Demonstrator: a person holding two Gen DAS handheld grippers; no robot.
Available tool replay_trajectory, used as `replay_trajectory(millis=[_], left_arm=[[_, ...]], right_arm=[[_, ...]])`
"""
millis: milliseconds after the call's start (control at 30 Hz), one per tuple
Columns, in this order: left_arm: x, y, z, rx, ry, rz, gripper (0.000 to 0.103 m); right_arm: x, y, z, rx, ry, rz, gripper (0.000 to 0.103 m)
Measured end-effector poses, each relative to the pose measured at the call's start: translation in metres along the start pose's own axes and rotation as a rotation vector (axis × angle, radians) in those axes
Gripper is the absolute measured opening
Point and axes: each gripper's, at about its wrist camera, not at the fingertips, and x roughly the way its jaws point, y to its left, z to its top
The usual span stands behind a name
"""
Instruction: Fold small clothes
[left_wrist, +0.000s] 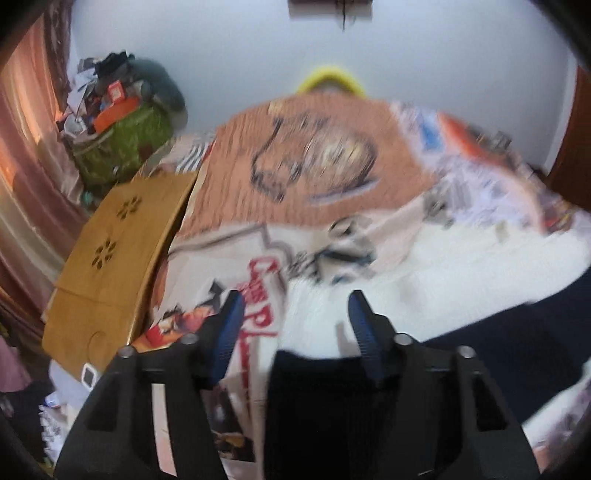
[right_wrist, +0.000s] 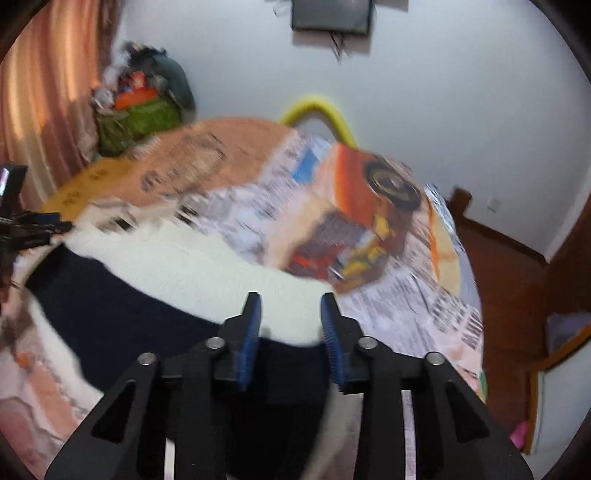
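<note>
A small white garment (left_wrist: 424, 273) with a dark navy band (left_wrist: 517, 332) lies on a table covered with printed paper. In the left wrist view my left gripper (left_wrist: 293, 302) is open, its blue-padded fingers astride the garment's near left edge. In the right wrist view the same white garment (right_wrist: 207, 266) and its navy band (right_wrist: 122, 310) stretch to the left, and my right gripper (right_wrist: 290, 304) is open over the garment's near right edge. The left gripper (right_wrist: 33, 225) shows at the far left of that view. Both views are motion-blurred.
A brown cardboard box (left_wrist: 114, 251) sits at the table's left. An orange printed sheet (left_wrist: 314, 158) covers the far part. A green bag of clutter (left_wrist: 122, 144) stands against pink curtains. A yellow hoop (right_wrist: 317, 110) leans on the wall. Wooden furniture (right_wrist: 517, 280) is right.
</note>
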Motion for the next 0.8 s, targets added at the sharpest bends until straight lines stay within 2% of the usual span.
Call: replay_trajectory(millis=[133, 200, 367, 467, 500, 600, 700, 800], left_arm=[[-0.022, -0.019, 0.013, -0.01, -0.031, -0.098, 0.076], [-0.025, -0.036, 0.013, 0.02, -0.031, -0.137, 0.082], [-0.007, -0.075, 0.003, 0.107, 0.021, -0.142, 0.092], [0.018, -0.087, -0.012, 0.13, 0.096, -0.136, 0.092], [0.031, -0.09, -0.02, 0.145, 0.134, -0.119, 0.093], [0.041, -0.083, -0.035, 0.14, 0.151, -0.138, 0.103], [0.037, -0.067, -0.045, 0.138, 0.166, -0.149, 0.103], [0.028, -0.056, -0.054, 0.147, 0.166, -0.136, 0.103]], right_arm=[[0.0, 0.031, 0.01, -0.013, -0.017, 0.102, 0.035], [0.006, 0.047, 0.011, -0.02, -0.012, 0.141, 0.038], [0.037, 0.079, -0.001, -0.054, 0.066, 0.187, 0.043], [0.059, 0.087, -0.015, -0.06, 0.151, 0.186, 0.054], [0.062, 0.088, -0.02, -0.068, 0.16, 0.184, 0.054], [0.056, 0.083, -0.033, -0.101, 0.136, 0.193, 0.055], [0.047, 0.071, -0.037, -0.07, 0.138, 0.204, 0.055], [0.034, 0.058, -0.045, -0.057, 0.143, 0.179, 0.055]])
